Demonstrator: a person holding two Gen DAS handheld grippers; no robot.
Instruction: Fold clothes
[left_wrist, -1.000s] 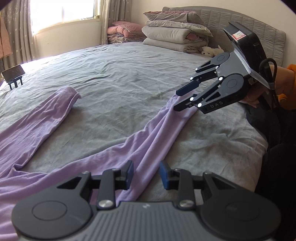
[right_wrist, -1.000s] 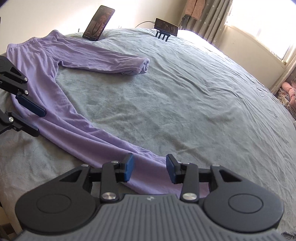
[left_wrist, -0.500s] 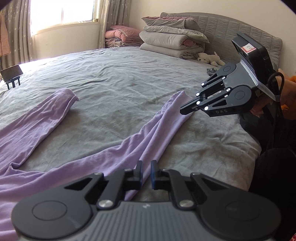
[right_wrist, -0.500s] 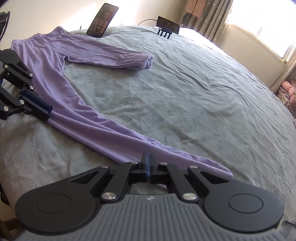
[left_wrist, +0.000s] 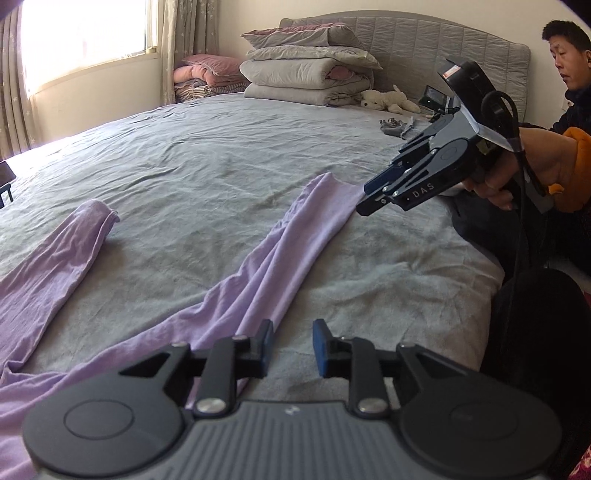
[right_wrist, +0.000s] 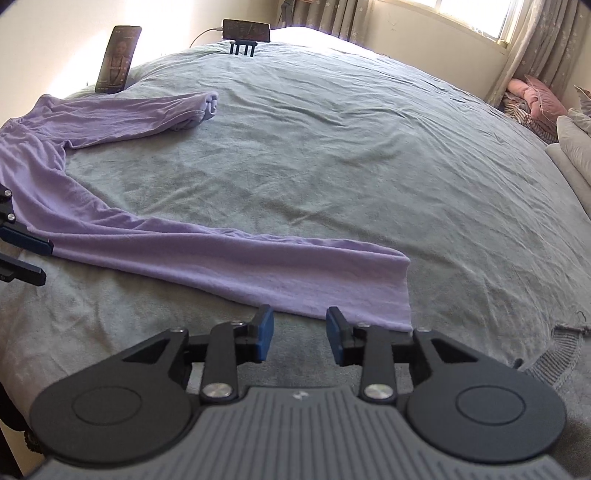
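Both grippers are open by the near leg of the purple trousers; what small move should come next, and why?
Probably ease the right gripper forward over the hem of the purple trousers and close. Its jaws have just been opening, with nothing between them, and the hem lies flat just ahead. The left gripper, also just opened and empty, sits at the same leg's edge.

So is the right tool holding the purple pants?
No, the right tool is open, and the purple pants lie flat on the bed beyond its tips.
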